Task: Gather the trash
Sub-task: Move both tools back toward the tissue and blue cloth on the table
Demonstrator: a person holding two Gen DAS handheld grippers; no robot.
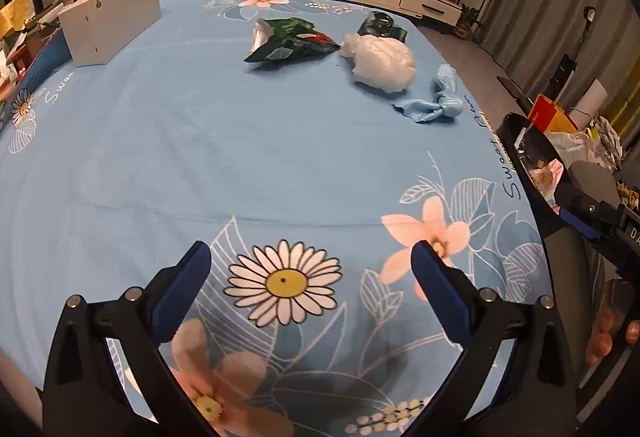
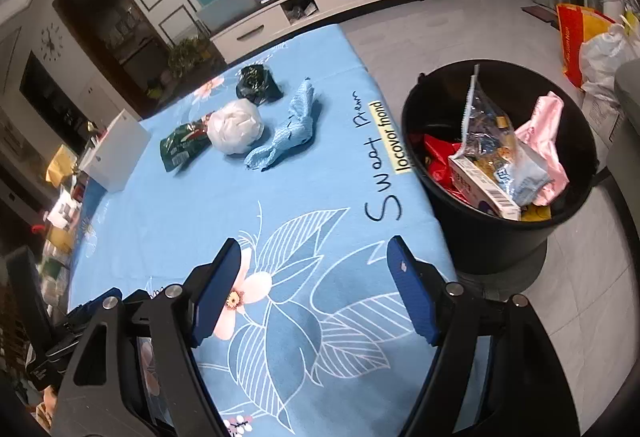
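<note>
Bin (image 2: pixel 472 209) just off the right hand-held gripper (image 2: pixel 316 257) already has wrappers in it. Both it and the left hand-held gripper (image 1: pixel 310 255) are wide open, holding nothing. Still ahead on the table (image 1: pixel 200 141): green wrapper (image 1: pixel 290 41), white bag (image 1: pixel 382 63), black bag (image 1: pixel 380 25), blue cloth (image 1: pixel 434 101).

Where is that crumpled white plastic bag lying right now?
The white plastic bag lies on the far part of the blue flowered tablecloth, between the green snack wrapper and the light blue cloth, with a black wrapper behind it.
</note>
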